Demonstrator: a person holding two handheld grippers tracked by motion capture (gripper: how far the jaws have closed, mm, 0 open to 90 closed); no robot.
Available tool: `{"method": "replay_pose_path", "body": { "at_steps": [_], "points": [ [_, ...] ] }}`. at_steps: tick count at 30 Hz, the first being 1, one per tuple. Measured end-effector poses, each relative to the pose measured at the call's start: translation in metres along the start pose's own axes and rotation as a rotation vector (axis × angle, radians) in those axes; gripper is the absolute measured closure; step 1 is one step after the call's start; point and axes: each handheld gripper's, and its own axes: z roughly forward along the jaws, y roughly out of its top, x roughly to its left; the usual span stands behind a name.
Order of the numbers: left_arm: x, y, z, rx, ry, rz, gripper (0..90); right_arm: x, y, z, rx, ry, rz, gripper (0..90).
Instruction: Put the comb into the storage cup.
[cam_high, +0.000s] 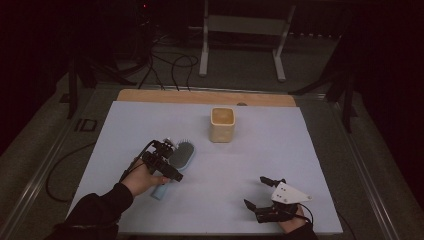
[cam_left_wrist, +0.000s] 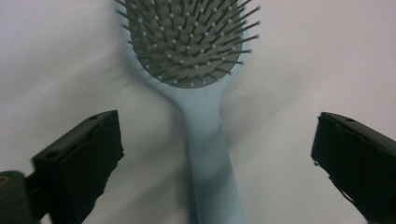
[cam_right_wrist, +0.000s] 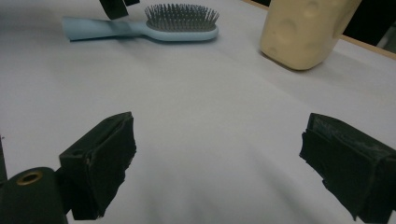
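A light blue hairbrush (cam_high: 183, 154) lies bristles up on the pale mat, its handle toward the person. In the left gripper view the hairbrush (cam_left_wrist: 205, 140) runs up the middle, with its bristled head at the top. My left gripper (cam_high: 174, 161) hovers over the handle, open; its two jaws stand wide on either side of the handle without touching it (cam_left_wrist: 217, 133). My right gripper (cam_high: 255, 191) rests near the front right of the mat, open, with nothing between its jaws (cam_right_wrist: 219, 140). From there the hairbrush (cam_right_wrist: 182, 23) lies far off at upper left.
A cream square cup (cam_high: 222, 125) stands upright behind the brush, toward the mat's far middle, and also shows as the cup (cam_right_wrist: 303, 32) in the right gripper view. The mat (cam_high: 280, 150) ends at a wooden table edge (cam_high: 205, 96). Cables and a metal stand lie on the floor beyond.
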Motion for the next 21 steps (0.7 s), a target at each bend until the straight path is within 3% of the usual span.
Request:
{"method": "replay_pose_path", "body": {
  "at_steps": [3, 6, 9, 14, 21],
  "points": [
    [-0.001, 0.001, 0.005, 0.004, 0.012, -0.012, 6.7, 0.000, 0.000, 0.000, -0.004, -0.001, 0.000, 9.5],
    [-0.001, 0.002, 0.007, -0.002, 0.013, -0.013, 17.5, 0.000, 0.000, 0.000, -0.002, 0.001, 0.002, 9.5],
    [-0.002, 0.003, 0.009, -0.022, 0.050, -0.024, 23.9, 0.000, 0.000, 0.000, -0.006, 0.001, 0.001, 9.5],
    [-0.005, 0.005, 0.017, 0.027, 0.085, -0.025, 35.4, -0.001, 0.000, 0.000, -0.006, -0.002, -0.001, 9.5],
    [-0.001, 0.007, 0.019, 0.047, 0.075, -0.037, 53.8, -0.001, 0.000, 0.000, -0.006, 0.000, 0.003, 9.5]
  ]
}}
